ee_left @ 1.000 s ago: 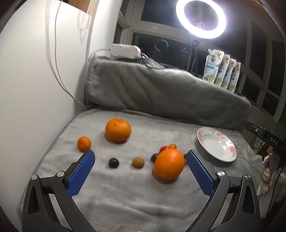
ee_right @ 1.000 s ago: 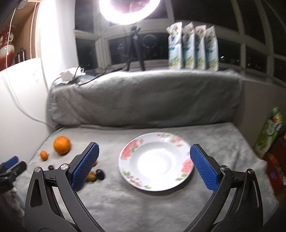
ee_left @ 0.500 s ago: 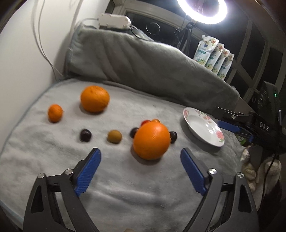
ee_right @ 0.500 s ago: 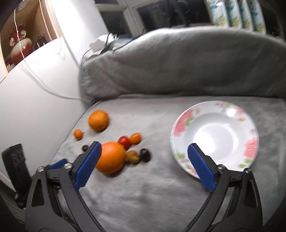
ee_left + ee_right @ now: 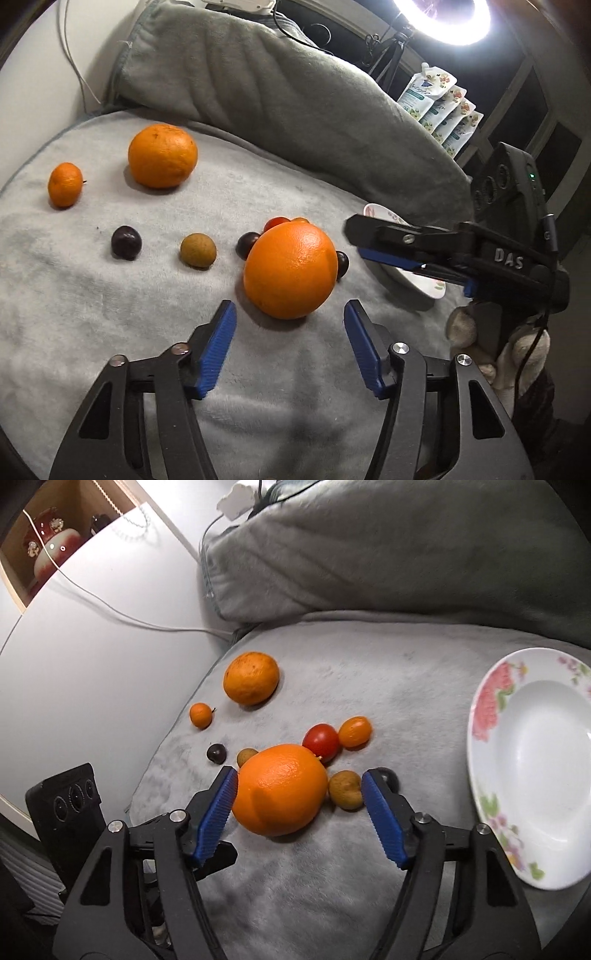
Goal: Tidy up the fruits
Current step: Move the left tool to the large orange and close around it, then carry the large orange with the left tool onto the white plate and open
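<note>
The fruit lies loose on the grey blanket [image 5: 406,686] with the flowered plate [image 5: 491,709] empty beside it, presumably the place to gather it. The right gripper [image 5: 298,801] is closing around the big orange [image 5: 282,788], not yet clamping it. The left gripper [image 5: 290,349], also narrowing, holds nothing, the orange just ahead of its tips

left gripper [image 5: 288,314] closing, right gripper [image 5: 297,782] closing, both angled down

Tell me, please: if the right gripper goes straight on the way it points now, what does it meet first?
Most likely the big orange, already between the closing fingers of the right gripper.
</note>
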Demonstrator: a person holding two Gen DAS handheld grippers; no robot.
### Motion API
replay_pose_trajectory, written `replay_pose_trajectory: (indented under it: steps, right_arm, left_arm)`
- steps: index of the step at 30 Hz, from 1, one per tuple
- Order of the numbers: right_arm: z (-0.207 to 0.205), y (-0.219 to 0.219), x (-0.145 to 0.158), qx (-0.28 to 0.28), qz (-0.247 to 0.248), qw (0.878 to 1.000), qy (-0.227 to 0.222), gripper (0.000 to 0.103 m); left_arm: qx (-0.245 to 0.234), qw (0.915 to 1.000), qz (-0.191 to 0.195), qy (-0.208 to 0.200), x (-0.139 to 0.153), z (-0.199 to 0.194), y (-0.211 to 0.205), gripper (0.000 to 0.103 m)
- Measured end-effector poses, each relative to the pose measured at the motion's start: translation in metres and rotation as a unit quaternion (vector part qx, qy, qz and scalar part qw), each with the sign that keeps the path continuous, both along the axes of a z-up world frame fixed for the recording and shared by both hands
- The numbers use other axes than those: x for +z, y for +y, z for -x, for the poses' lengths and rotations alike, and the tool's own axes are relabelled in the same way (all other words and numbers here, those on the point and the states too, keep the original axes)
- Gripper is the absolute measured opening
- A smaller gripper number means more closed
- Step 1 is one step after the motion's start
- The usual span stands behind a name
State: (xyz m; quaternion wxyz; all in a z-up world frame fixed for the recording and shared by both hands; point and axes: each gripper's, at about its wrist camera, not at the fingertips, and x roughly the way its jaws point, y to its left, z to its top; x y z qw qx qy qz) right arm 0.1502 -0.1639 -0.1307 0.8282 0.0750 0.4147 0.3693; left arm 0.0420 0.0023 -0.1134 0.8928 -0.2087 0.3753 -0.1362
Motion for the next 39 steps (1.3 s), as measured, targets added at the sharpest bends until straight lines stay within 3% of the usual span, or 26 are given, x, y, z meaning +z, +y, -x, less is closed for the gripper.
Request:
replay_pose_trajectory:
  steps: [1,15,26,39]
  right_arm:
    - [-0.002,0.004,-0.002,0.005,0.001,1.0,0.004,0.066]
    - [-0.005,0.02,-0.009,0.043,0.011,0.999,0.01,0.065]
    - [-0.008,0.024,-0.014,0.051,0.014,0.999,0.016,0.064]
    - [-0.001,0.022,-0.007,0.052,0.015,0.999,0.001,0.064]
  left_arm:
    - [-0.001,1.0,-0.001,0.001,-0.001,-0.001,0.0,0.049]
    - [-0.008,0.9998,0.007,0.018,-0.01,-0.013,-0.002,0.041]
    - [-0.01,0.9997,0.008,0.022,-0.012,-0.016,-0.002,0.041]
    - [-0.014,0.9998,-0.016,0.003,-0.003,-0.013,-0.008,0.041]
